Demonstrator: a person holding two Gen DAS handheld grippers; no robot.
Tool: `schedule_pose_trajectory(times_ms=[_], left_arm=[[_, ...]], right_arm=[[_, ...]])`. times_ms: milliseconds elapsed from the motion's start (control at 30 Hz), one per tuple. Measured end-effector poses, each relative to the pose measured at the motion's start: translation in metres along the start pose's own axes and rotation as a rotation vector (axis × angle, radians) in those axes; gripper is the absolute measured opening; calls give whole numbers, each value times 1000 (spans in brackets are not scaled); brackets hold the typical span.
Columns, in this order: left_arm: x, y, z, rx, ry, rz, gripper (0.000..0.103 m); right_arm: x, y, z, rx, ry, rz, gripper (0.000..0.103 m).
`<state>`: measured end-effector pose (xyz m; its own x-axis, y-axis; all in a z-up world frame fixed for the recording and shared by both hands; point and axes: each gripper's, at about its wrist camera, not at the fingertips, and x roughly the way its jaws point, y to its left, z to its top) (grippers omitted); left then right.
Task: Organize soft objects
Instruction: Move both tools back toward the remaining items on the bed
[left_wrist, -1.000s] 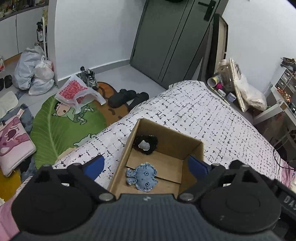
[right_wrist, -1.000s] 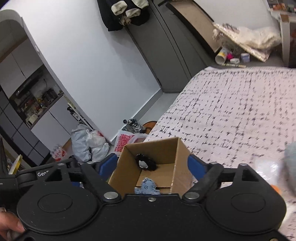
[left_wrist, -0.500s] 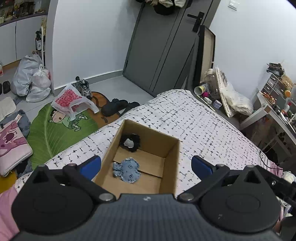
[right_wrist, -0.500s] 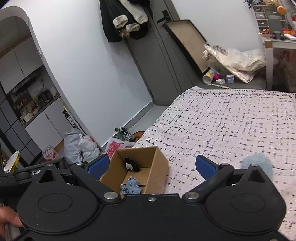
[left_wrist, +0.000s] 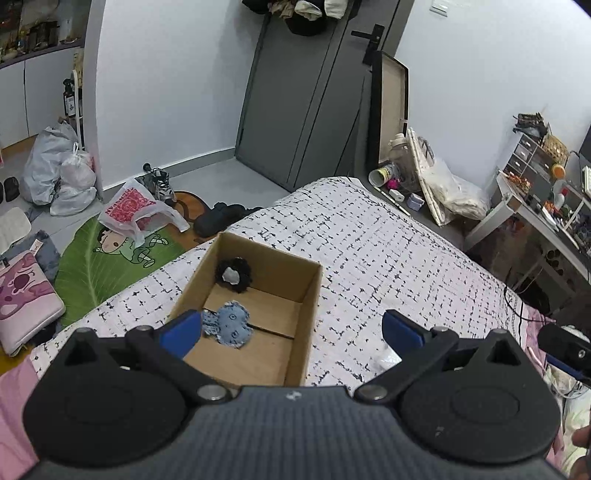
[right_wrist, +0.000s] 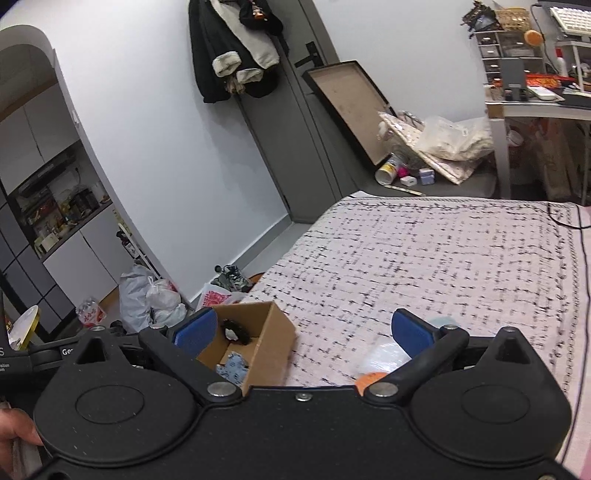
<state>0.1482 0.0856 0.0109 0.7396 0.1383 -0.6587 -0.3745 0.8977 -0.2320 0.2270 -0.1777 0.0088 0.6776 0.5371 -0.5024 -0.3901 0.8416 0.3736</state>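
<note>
Cardboard box (left_wrist: 255, 306), open-topped and rectangular, sits lower centre of the left wrist view on the bed cover (left_wrist: 388, 258), a white fabric with black dash grid. Inside: a flat blue denim-like soft toy (left_wrist: 231, 325) on the floor of the box, and a fuzzy black ring-shaped soft piece (left_wrist: 234, 274) with a pale centre against the far wall. Left gripper (left_wrist: 291, 328) wide open, holding nothing; its left blue pad overlaps the toy's edge in frame. Right gripper (right_wrist: 303, 330) also spread wide and empty. Box shows lower left in the right wrist view (partly behind the gripper body). Pale and orange item (right_wrist: 376, 363) beside the right pad is blurred and mostly hidden, unidentifiable. Green leaf-shaped rug (left_wrist: 110, 266) and plastic bags (left_wrist: 59, 170) on the floor, left of frame.
</note>
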Motion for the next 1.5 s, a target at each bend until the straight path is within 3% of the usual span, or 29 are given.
schedule_pose_trajectory(times_ms=[433,767,1033,1300,1500], left_arm=[[-7,-55,-23,79,11,5,103],[-13,-95,-42,153,18,13,103],[1,-110,-60,152,66,29,103],[16,-112,-76,154,84,34,103],[36,-113,-85,172,119,-1,101]], right_arm=[[-34,-45,-9,17,28,-19,103],[-42,-74,-13,89,64,46,103],[-34,-102,-24,208,121,60,103],[-16,-119,-37,314,164,22,101],[-1,-125,-45,372,206,16,96]])
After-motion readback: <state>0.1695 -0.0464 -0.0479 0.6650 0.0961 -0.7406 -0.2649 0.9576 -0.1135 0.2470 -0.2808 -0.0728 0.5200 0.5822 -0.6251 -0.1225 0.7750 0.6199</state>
